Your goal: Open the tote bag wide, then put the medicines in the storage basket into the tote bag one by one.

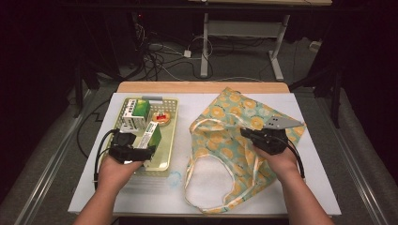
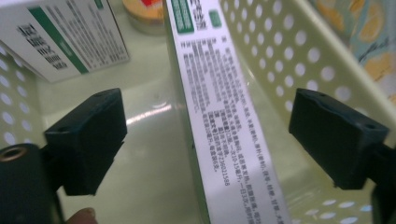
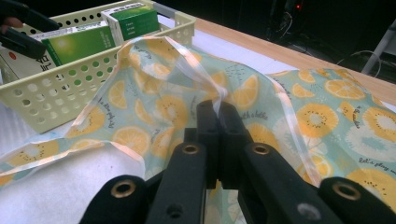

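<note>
Left tongs [image 2: 205, 140] apart around box [image 2: 219, 121], right tongs [image 3: 219, 114] clamped on bag [image 3: 159, 107], white tabletop [image 1: 155, 197], dark room

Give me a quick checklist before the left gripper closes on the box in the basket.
1. Left gripper jaws straddle the long green-and-white box: ok.
2. Pads touching the box: not ok, a gap shows on both sides.
3. Box free of the second box and the small round tin: ok.
4. Room between the jaw and the basket wall: ok.
5. Right gripper shut on the fruit-print bag's rim: ok.
6. Bag mouth open wide enough for the box: cannot tell.
</note>
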Demonstrator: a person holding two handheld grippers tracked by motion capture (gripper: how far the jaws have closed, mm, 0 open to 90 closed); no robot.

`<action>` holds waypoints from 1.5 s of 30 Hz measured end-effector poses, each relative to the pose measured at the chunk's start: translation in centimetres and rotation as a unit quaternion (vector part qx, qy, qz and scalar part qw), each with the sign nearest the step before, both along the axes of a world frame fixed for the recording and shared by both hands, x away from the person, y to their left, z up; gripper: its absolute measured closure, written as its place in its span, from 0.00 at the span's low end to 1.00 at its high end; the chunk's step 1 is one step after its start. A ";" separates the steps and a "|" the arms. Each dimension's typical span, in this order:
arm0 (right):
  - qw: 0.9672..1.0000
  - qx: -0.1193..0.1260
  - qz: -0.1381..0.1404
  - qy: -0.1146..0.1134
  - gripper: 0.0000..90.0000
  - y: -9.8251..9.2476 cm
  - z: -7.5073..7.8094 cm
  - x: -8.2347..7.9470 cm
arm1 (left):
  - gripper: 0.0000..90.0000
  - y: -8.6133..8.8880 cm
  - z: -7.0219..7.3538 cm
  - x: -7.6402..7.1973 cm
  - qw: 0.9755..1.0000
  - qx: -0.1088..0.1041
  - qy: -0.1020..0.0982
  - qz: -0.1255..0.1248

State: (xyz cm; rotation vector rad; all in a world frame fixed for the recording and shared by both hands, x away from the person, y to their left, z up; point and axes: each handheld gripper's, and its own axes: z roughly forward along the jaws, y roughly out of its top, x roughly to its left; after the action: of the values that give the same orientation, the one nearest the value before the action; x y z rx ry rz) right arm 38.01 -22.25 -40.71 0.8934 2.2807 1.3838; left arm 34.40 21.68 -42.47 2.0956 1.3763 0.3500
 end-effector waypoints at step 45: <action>1.000 0.010 -0.006 -0.009 1.00 -0.7 0.5 -0.4 | 0.67 0.2 0.7 -2.1 0.997 -0.043 -0.063 -0.017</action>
State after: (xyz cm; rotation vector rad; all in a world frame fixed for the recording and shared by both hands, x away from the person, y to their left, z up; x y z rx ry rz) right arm 37.66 -22.93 -40.22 0.8951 2.2494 1.4058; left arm 32.33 21.91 -41.75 1.9897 1.2579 0.3957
